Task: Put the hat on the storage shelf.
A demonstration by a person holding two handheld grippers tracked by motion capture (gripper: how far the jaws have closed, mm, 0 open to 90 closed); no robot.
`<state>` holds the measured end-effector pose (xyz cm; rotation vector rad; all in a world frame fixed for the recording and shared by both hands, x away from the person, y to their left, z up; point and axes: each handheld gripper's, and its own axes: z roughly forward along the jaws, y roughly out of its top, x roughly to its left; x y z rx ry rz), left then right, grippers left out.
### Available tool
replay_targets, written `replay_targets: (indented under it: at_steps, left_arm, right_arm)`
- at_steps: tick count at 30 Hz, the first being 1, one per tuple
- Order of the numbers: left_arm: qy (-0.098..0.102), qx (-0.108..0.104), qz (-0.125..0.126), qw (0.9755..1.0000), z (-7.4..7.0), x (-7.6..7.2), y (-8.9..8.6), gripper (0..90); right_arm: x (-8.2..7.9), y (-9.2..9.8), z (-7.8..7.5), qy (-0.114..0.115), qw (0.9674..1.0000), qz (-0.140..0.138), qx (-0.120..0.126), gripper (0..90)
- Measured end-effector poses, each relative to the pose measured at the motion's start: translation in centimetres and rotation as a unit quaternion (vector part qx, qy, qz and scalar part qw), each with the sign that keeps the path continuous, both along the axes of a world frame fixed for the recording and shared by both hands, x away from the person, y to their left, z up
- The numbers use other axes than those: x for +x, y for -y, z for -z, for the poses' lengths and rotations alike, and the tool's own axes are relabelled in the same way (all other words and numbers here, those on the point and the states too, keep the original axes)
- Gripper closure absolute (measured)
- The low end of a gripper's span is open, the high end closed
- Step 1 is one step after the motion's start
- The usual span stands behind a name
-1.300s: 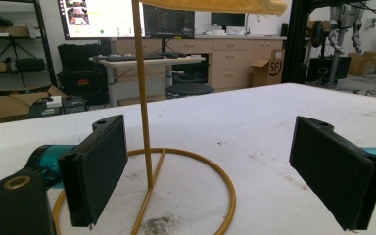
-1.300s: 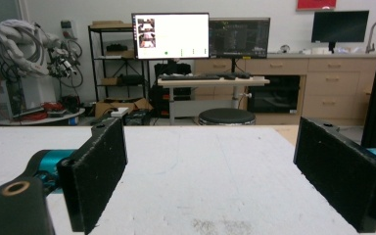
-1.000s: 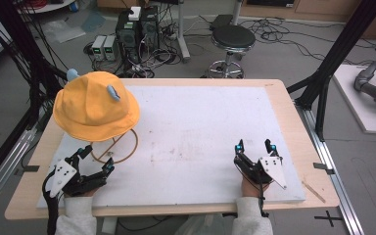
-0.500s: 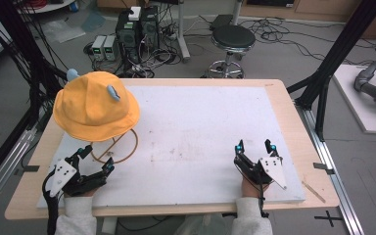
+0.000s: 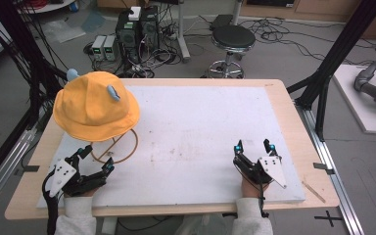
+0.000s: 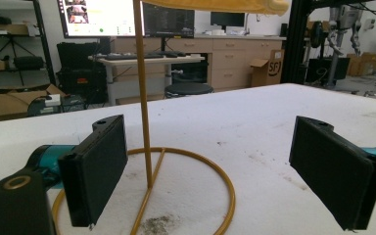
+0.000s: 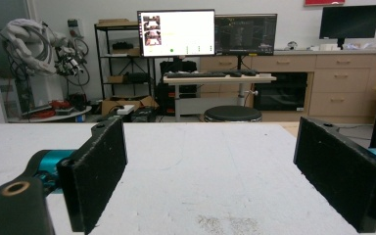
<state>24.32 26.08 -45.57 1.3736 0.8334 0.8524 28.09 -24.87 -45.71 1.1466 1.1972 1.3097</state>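
White tabletop [image 5: 191,127] unchanged over the last second: yellow hat [image 5: 95,105] on its stand [image 6: 144,147] upper left, left gripper [image 5: 94,161] and right gripper [image 5: 254,146] idle, jaws wide, nothing begun

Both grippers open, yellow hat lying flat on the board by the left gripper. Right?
Not quite. The yellow hat isn't lying flat; it sits atop a gold wire stand, as the left gripper view shows. Left gripper and right gripper are open.
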Motion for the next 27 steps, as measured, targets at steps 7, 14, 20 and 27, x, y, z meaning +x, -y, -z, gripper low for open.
replay_targets:
  at_steps: [7, 14, 20, 27]
  left_arm:
    - [0.0, 0.001, 0.0, 1.0, 0.0, -0.01, 0.0, 14.6]
    - [0.0, 0.002, 0.0, 1.0, -0.01, -0.01, 0.01, 14.6]
    - [0.0, 0.002, 0.0, 1.0, 0.0, -0.02, 0.03, 14.6]
    - [0.001, 0.002, 0.0, 1.0, 0.0, -0.04, 0.0, 14.6]
  right_arm:
    - [0.0, 0.01, 0.0, -0.001, 1.0, -0.001, 0.001, 12.1]
    - [0.02, 0.01, -0.01, -0.004, 1.0, -0.002, 0.002, 12.1]
    - [0.06, -0.04, -0.01, -0.006, 1.0, -0.005, 0.002, 12.2]
    - [0.1, -0.06, -0.03, -0.012, 0.9999, -0.006, 0.002, 12.1]
